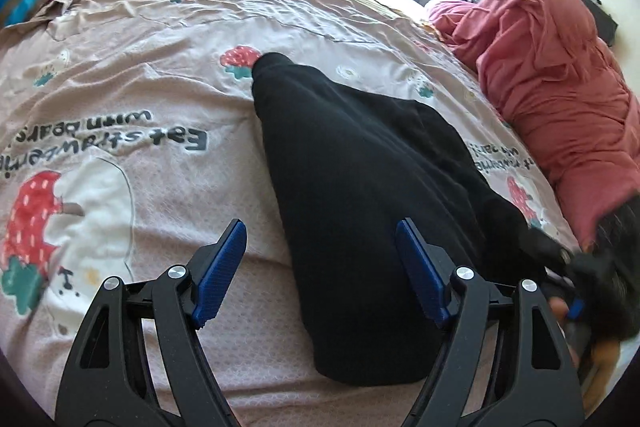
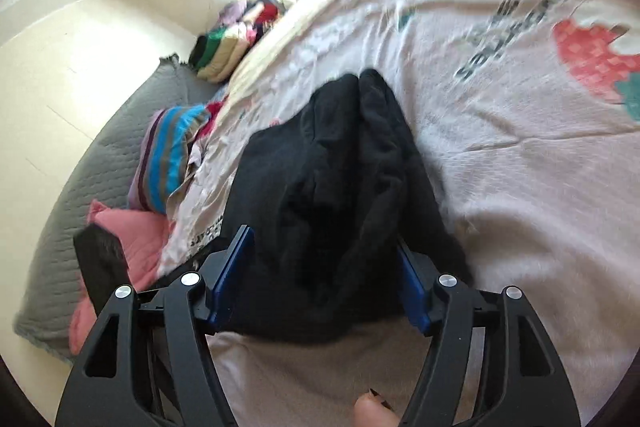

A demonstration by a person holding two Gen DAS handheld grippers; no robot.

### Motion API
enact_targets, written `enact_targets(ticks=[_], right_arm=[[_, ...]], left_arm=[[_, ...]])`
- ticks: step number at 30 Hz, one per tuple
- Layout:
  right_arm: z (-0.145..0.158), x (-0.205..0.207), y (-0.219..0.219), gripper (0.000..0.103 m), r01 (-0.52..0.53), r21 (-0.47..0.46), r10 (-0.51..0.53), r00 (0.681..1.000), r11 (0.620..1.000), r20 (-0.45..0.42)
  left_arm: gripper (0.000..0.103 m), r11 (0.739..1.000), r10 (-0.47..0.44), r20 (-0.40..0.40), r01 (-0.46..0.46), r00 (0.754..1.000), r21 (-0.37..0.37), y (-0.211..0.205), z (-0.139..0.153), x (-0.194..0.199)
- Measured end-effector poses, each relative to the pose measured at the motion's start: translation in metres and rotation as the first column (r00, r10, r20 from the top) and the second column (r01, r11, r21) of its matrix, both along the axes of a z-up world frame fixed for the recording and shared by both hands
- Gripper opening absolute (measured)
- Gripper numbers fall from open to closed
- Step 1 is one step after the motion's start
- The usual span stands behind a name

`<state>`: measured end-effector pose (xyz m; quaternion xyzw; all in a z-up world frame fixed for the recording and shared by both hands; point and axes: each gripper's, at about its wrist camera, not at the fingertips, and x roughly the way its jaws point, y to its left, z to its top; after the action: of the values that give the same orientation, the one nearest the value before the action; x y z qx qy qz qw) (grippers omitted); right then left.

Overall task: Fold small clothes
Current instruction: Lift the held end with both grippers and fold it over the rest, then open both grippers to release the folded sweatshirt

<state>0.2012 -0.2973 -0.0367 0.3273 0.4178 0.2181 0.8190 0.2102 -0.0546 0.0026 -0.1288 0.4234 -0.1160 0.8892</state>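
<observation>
The soft black knit garment (image 1: pixel 360 187) lies in a long, narrow shape on the pale pink bedspread printed with strawberries (image 1: pixel 160 227), roughly in the middle of the bed. It looks to be folded lengthwise already, so I judge the step in hand to be the pause between folds.

The left gripper (image 1: pixel 320 271) hangs over the garment's near end with its blue pads spread wide, gripping nothing. The right gripper (image 2: pixel 326 275) straddles the cloth's bunched end; its jaws stand apart, the fabric between them but not pinched, as far as the blur allows.

The next move probably calls for closing on the near end and carrying it over to the far end, keeping the edges in line.

On the bedspread I can read "Eat strawberries with bears", upside down. A second line of print nearby is too distorted to make out.

A dusty red crumpled garment (image 1: pixel 552 99) lies at the bed's edge.
</observation>
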Motion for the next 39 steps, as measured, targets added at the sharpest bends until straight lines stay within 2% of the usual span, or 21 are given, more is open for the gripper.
enact_targets(ticks=[1,2,5,7,10,12,14,15,23,29,34,37,39], right_arm=[[-0.004,0.007,-0.003,0.048,0.008,0.010,-0.008,1.000,1.000,-0.027],[-0.006,0.012,-0.004,0.019,0.010,0.001,-0.010,0.999,1.000,-0.034],[0.008,0.005,-0.003,0.018,0.013,-0.054,-0.011,1.000,0.998,0.027],[0.014,0.000,0.003,0.018,0.035,-0.154,-0.022,0.996,0.987,0.084],[-0.002,0.000,0.018,0.023,0.039,-0.331,-0.025,0.999,0.943,0.045],[0.001,-0.006,0.022,0.027,0.057,-0.375,-0.031,0.997,0.925,0.075],[0.008,-0.013,0.027,0.038,0.087,-0.435,-0.047,0.994,0.896,0.102],[0.011,-0.019,0.030,0.039,0.101,-0.463,-0.053,0.992,0.881,0.116],[0.027,-0.046,0.026,0.063,0.176,-0.537,-0.080,0.977,0.825,0.197],[0.054,-0.084,0.026,0.086,0.259,-0.552,-0.088,0.944,0.792,0.317],[0.073,-0.106,0.029,0.094,0.288,-0.556,-0.074,0.924,0.780,0.375],[0.082,-0.116,0.030,0.096,0.296,-0.562,-0.059,0.915,0.772,0.400],[0.086,-0.122,0.030,0.097,0.303,-0.563,-0.056,0.909,0.769,0.413]], left_arm=[[0.069,1.000,-0.002,-0.001,0.002,1.000,-0.002,0.000,0.000,-0.001],[0.069,1.000,-0.007,0.000,0.007,1.000,0.002,0.000,0.001,-0.002],[0.069,0.998,-0.032,0.024,0.031,0.999,0.049,-0.007,0.006,-0.009],[0.069,0.997,-0.044,0.030,0.042,0.999,0.064,-0.011,0.006,-0.012],[0.070,0.997,-0.057,0.015,0.056,0.998,0.052,-0.014,0.002,-0.011],[0.070,0.997,-0.054,0.015,0.053,0.998,0.054,-0.014,0.001,-0.014],[0.070,0.997,-0.051,0.016,0.050,0.999,0.051,-0.013,0.002,-0.016],[0.070,0.998,-0.050,0.015,0.049,0.999,0.048,-0.012,0.003,-0.017],[0.074,0.997,-0.052,0.023,0.051,0.998,0.058,-0.009,0.009,-0.033],[0.078,0.997,-0.047,0.051,0.044,0.998,0.059,-0.004,0.018,-0.050],[0.083,0.998,-0.043,0.081,0.038,0.996,0.058,0.000,0.028,-0.062],[0.093,0.998,-0.033,0.101,0.027,0.994,0.064,0.003,0.035,-0.072],[0.094,0.998,-0.027,0.113,0.020,0.993,0.063,0.006,0.040,-0.078]])
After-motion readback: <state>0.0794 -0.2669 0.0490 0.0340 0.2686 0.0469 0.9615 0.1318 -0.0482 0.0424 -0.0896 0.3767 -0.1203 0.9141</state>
